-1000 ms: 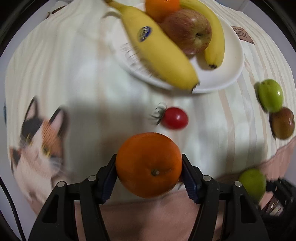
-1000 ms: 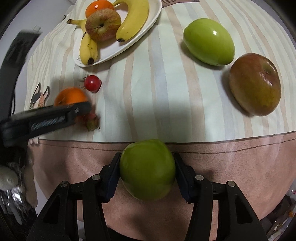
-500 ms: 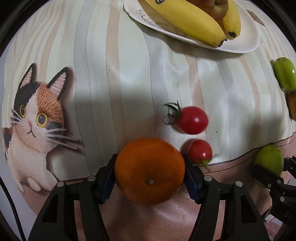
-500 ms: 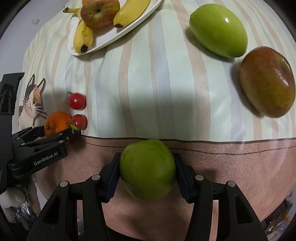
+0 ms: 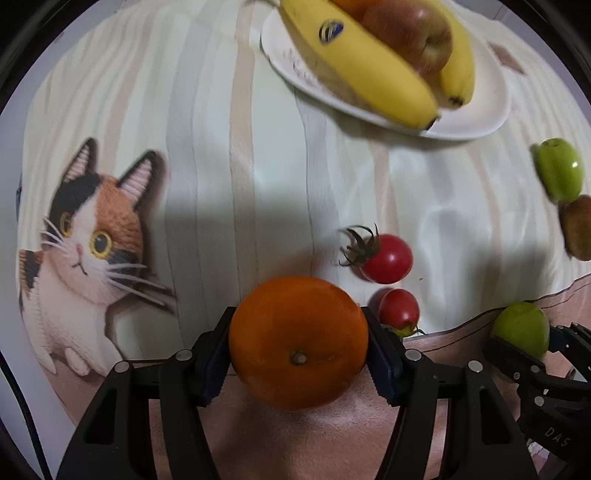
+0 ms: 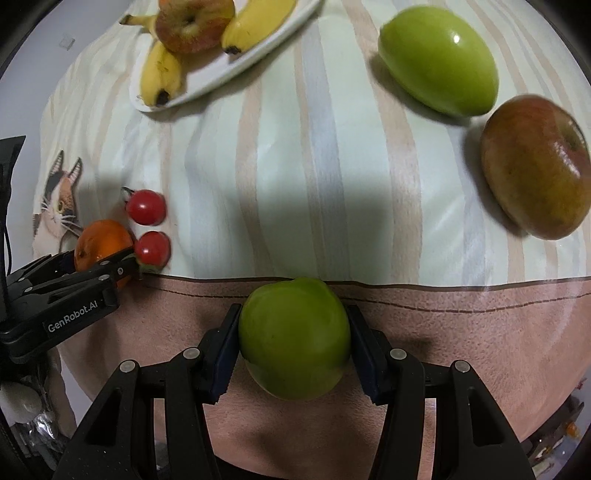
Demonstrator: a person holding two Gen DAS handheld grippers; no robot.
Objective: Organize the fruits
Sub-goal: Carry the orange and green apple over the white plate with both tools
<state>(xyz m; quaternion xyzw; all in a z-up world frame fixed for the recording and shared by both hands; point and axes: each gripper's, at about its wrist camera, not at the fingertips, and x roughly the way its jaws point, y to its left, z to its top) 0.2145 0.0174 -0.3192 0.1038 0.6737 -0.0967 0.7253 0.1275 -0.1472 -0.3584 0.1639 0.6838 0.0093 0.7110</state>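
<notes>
In the left wrist view, the left gripper (image 5: 299, 332) points down with its fingers (image 5: 216, 350) pinching a round orange citrus fruit (image 5: 298, 334) from both sides, held above the near edge of the striped cloth with a cat picture (image 5: 207, 155) that covers the counter; two small red cherry tomatoes (image 5: 389, 258) lie just beside the orange, and the white oval plate (image 5: 476, 123) bearing yellow bananas (image 5: 369, 62) and a red apple (image 5: 413, 31) sits well beyond them. To set the orange down well, I would carry it high enough to clear the tomatoes, bring it over a bare part of the plate by the bananas, and loosen the grip only once it rests, since a round fruit rolls easily. In the right wrist view, the right gripper (image 6: 293, 339) has its fingers (image 6: 223, 354) clamped on a small round green fruit (image 6: 294, 338) over the pink border of the cloth; a larger glossy green fruit (image 6: 439, 61) and a reddish-brown apple-like fruit (image 6: 535, 166) lie touching on the cloth ahead, with the plate far off to the left. Keeping this hand still while the other one places would avoid a clash near the plate
</notes>
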